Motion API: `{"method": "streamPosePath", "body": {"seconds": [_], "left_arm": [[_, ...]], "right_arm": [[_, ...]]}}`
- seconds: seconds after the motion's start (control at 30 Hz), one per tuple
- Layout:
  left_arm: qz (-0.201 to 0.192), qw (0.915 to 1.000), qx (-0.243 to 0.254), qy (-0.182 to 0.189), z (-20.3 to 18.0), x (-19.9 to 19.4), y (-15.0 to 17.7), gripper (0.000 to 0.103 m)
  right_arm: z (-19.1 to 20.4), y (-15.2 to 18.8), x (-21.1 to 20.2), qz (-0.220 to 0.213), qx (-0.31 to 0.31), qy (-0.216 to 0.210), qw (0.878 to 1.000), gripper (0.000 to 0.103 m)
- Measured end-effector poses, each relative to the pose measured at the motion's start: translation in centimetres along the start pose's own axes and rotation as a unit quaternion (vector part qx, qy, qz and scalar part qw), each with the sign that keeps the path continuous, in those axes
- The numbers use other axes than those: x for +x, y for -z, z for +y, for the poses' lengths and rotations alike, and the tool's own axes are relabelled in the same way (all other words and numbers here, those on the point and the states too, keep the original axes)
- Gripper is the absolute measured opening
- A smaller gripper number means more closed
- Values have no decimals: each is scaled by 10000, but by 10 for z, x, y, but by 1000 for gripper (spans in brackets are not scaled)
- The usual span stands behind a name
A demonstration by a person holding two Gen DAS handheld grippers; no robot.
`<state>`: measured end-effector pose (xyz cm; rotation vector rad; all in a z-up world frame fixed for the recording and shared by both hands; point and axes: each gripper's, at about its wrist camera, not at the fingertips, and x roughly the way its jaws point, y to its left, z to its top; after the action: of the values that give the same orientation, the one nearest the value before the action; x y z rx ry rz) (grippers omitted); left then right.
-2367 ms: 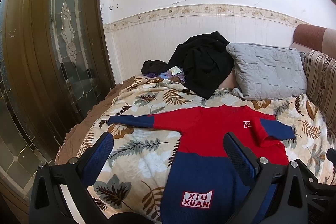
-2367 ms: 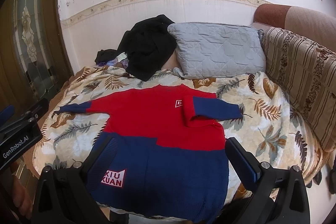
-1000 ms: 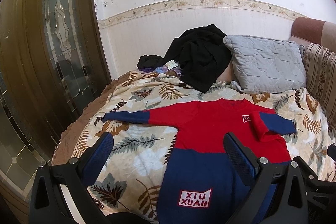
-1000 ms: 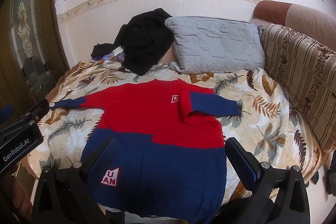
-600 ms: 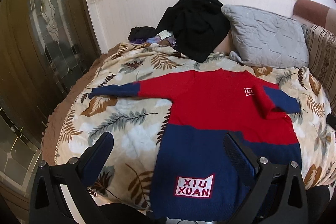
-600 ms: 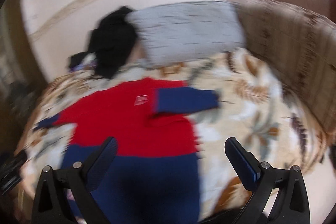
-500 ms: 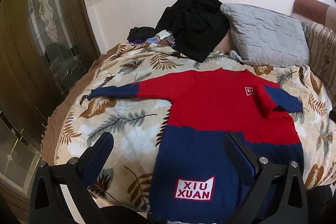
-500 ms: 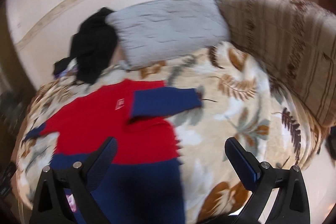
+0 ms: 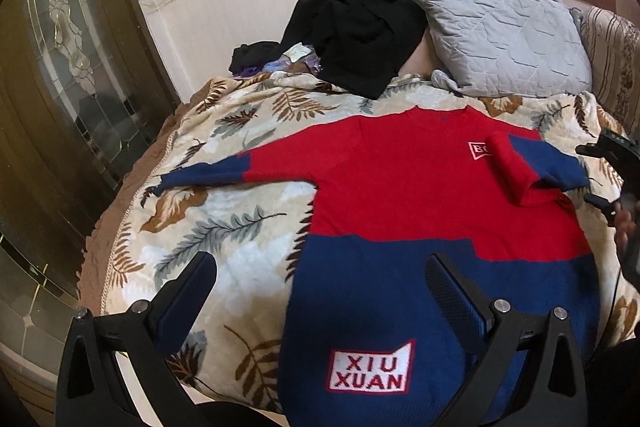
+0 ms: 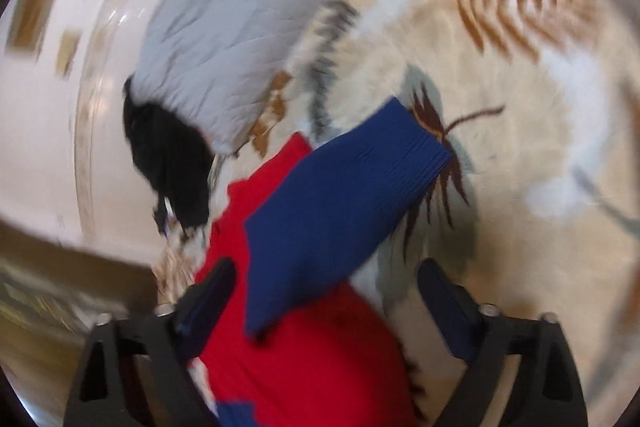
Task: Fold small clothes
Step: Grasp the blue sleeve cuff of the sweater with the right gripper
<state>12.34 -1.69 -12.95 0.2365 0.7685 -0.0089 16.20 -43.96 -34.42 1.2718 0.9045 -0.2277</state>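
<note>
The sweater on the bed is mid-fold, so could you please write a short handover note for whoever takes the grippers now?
Left gripper: open, empty, over the sweater near its navy hem.
Right gripper: jaws closing, pads not yet on cloth, over the folded-back navy sleeve.
The sweater lies flat, front up, on the leaf-print blanket; the other sleeve is stretched out sideways.
Done: one sleeve doubled back at the shoulder.
Left: lay that sleeve across the chest, fold the other in, then fold the body.
</note>
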Motion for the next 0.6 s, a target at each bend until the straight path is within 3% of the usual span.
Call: {"method": "streamPosePath", "body": {"seconds": [0.17, 0.27, 0.33, 0.43, 0.6], "left_arm": [[3, 10000, -29, -75, 7, 6, -3, 103], [1, 10000, -17, -95, 7, 10, -4, 103], [30, 9999, 14, -99, 5, 10, -5, 103], [-47, 9999, 95, -112, 3, 2, -6, 103], [-261, 9996, 38, -71, 5, -20, -10, 103]], "right_arm": [[-12, -19, 20, -381, 398, -124, 9984, 65], [-9, -20, 35, -272, 277, -122, 9992, 30], [-14, -21, 42, -321, 282, -109, 9990, 19], [-6, -23, 40, -411, 124, -217, 9988, 15], [48, -16, 13, -676, -724, -430, 9942, 12]]}}
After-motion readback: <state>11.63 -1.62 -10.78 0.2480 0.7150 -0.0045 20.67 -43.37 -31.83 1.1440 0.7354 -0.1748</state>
